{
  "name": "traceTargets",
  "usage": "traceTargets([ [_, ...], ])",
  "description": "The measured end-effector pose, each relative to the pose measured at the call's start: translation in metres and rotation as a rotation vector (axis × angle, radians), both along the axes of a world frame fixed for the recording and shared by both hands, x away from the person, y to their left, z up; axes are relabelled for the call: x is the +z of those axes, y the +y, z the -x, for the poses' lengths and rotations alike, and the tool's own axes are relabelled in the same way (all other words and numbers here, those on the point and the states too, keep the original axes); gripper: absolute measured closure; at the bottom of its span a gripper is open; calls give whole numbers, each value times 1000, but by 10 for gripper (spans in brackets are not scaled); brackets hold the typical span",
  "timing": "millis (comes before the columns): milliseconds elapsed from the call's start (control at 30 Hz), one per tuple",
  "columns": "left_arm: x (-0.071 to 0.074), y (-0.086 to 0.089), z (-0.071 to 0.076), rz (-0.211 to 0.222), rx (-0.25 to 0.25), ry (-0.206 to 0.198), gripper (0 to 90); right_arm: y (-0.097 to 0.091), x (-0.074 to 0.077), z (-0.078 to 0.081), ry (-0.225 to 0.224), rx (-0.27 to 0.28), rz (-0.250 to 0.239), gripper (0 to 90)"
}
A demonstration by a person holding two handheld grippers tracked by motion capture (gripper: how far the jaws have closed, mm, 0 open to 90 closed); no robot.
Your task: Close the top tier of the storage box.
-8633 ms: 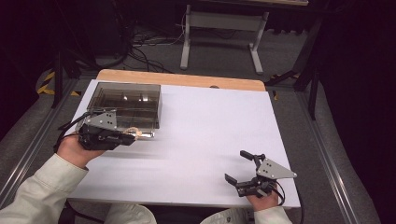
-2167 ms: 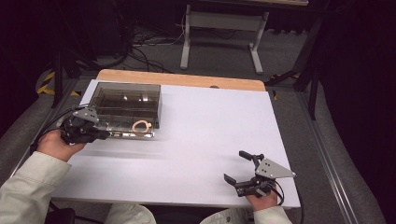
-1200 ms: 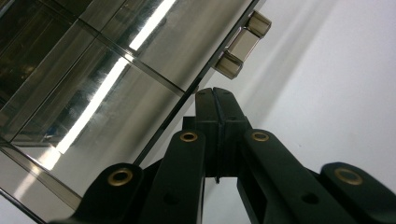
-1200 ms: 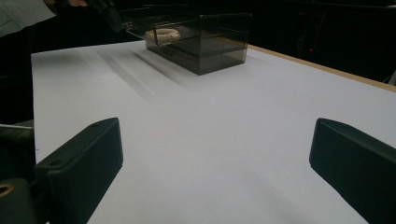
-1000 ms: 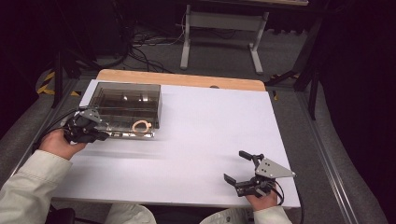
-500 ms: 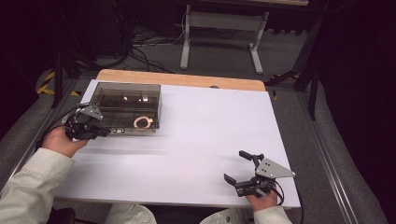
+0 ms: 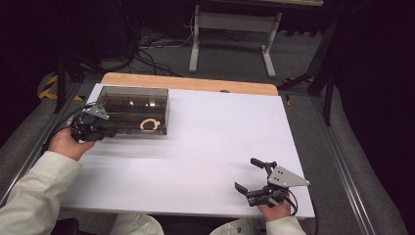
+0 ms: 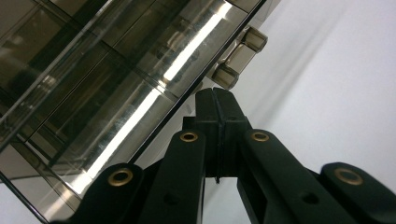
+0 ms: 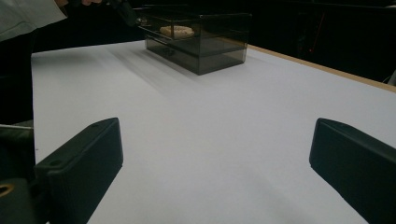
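Latches (image 8: 240,56) on the smoky clear storage box (image 7: 133,110) at the bench's far left corner sit just ahead of the clenched left hand-held gripper (image 8: 215,100), likely for latching. Next needs a nudge against them. Right hand-held gripper (image 7: 254,177) rests released near the near right corner.

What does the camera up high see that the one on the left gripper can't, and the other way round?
High view alone: the white table, the right gripper open near its front edge, and a pale ring in the smoked plastic box. Left gripper view alone: the box's latch tabs close up. Both: the box and the left gripper, jaws shut at the box's edge.
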State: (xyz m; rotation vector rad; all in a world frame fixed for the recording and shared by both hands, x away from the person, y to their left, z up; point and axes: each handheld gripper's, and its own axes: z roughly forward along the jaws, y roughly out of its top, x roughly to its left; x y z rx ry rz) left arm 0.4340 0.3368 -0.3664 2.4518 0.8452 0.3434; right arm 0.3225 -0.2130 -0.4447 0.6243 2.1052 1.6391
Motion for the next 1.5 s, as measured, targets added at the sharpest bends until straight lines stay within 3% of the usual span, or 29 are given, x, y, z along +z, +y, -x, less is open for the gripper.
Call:
traceTargets([
  [367, -1, 0, -10, 39, 39, -9, 898, 0, 0, 0, -1, 1, 2, 34],
  [733, 1, -4, -20, 28, 61, -24, 898, 0, 0, 0, -2, 0, 0, 34],
  [1133, -4, -7, -29, 10, 118, -72, 898, 0, 0, 0, -2, 0, 1, 34],
  [1267, -5, -8, -30, 27, 131, -68, 897, 0, 0, 0, -2, 1, 1, 34],
  [1500, -4, -9, -28, 18, 144, -66, 895, 0, 0, 0, -2, 0, 1, 34],
])
